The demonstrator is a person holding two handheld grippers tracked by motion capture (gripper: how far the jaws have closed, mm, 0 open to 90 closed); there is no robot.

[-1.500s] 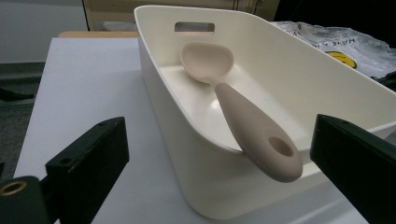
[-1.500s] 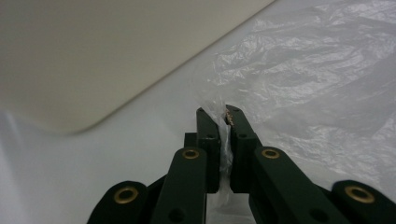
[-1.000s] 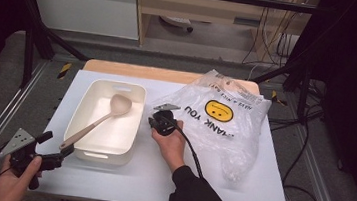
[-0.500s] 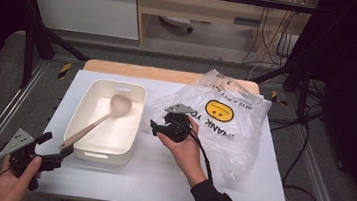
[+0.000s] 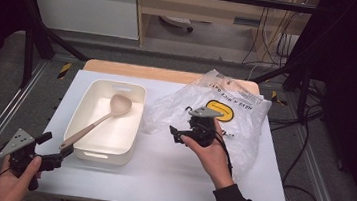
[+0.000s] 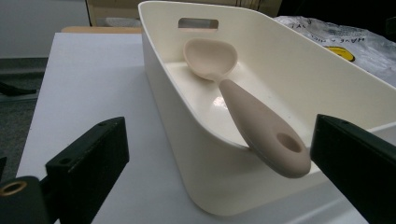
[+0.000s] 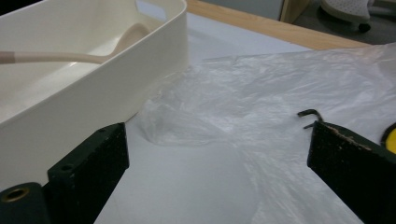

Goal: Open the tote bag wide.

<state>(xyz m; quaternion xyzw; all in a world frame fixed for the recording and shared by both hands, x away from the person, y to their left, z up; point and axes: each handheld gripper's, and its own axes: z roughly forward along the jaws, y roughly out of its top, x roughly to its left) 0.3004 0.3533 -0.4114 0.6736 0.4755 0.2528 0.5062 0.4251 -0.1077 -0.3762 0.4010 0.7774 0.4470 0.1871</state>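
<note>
A cream plastic tub stands on the white table, with a beige spoon lying in it. The spoon's handle sticks out over the near rim. My left gripper is open at the tub's near left corner. The handle's end sits between its jaws, close to the right one, and is not pinched. My right gripper hangs a little above the left part of a clear plastic bag. Its jaws have just been opening and stand open with nothing between them.
The bag has a yellow smiley print and lies crumpled on the table's right half, its edge touching the tub. A wooden board borders the far edge. Cables trail on the floor at the right.
My right gripper has moved to the right and up, away from the tub's right wall and over the bag, and its jaws have opened. The left gripper has stayed put.
</note>
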